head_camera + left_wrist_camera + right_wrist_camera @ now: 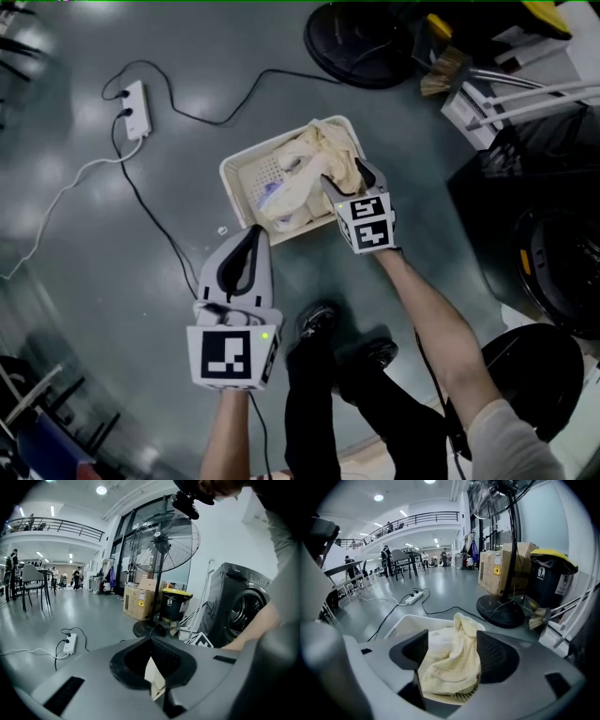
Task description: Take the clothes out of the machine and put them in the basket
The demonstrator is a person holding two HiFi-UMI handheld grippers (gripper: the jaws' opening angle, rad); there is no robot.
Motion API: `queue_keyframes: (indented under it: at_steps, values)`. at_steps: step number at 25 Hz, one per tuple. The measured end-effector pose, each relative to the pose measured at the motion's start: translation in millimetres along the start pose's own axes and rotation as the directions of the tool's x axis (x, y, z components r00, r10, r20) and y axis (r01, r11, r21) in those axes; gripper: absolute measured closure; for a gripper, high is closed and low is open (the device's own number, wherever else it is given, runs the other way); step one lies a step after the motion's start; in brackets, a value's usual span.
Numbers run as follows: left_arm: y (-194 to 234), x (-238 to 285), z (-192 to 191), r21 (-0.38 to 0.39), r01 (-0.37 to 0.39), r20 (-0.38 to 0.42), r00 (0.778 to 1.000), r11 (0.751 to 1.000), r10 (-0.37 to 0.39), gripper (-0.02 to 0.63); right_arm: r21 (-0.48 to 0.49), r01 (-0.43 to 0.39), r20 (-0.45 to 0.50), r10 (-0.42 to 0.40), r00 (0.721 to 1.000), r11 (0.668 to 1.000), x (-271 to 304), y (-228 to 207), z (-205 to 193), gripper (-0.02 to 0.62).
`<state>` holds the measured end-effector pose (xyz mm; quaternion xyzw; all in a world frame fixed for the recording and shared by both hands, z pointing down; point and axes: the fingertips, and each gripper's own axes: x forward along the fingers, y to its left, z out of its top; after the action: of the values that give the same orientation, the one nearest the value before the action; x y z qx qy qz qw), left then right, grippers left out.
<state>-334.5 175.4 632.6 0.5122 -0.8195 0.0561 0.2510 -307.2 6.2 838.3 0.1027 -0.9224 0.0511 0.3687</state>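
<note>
Right tongs [345, 178] wide over basket [246, 167], cream towel [450, 663] loose between them: lift yours straight up, avoid snagging cloth. Left tongs [253, 232] closed on pale scrap [154, 681], beside basket.

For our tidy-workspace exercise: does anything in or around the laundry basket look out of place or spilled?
The cream towel is heaped at the right end of the white basket in the head view and seems to lap over its rim there, while the left end lies bare. Nothing looks spilled or damaged.
</note>
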Motion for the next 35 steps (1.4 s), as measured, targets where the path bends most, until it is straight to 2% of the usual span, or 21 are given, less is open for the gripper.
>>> queue_keyframes:
  at_steps: [7, 14, 17, 23, 26, 29, 35]
  values:
    - [-19, -15, 44, -0.009, 0.011, 0.011, 1.0, 1.0, -0.011, 0.588, -0.006, -0.017, 0.066, 0.018, 0.998, 1.0, -68, 9, 51, 0.286]
    - [-28, -42, 72, -0.046, -0.004, 0.014, 1.0, 0.999, 0.005, 0.588, 0.005, -0.026, 0.089, 0.025, 0.996, 1.0, -133, 24, 93, 0.5]
    - [-25, -53, 85, -0.049, -0.012, 0.009, 1.0, 0.999, 0.012, 0.588, 0.004, -0.025, 0.106, 0.025, 0.994, 1.0, -159, 30, 114, 0.557]
    - [-29, -70, 111, -0.043, -0.011, 0.008, 1.0, 0.999, 0.011, 0.588, -0.001, -0.036, 0.157, 0.036, 0.987, 0.999, -208, 39, 153, 0.572]
    - [-40, -75, 127, -0.025, 0.008, 0.007, 1.0, 1.0, -0.008, 0.588, 0.044, -0.001, 0.198, -0.008, 0.98, 0.999, -244, 26, 173, 0.572]
    - [-61, -77, 144, 0.001, 0.046, 0.0, 0.999, 0.999, -0.046, 0.588, 0.121, 0.064, 0.236, -0.091, 0.967, 0.991, -288, -3, 184, 0.572]
    - [-136, -63, 166, 0.092, 0.172, -0.025, 0.985, 0.981, -0.17, 0.588, 0.255, 0.22, 0.271, -0.288, 0.919, 0.942, -388, -84, 167, 0.572]
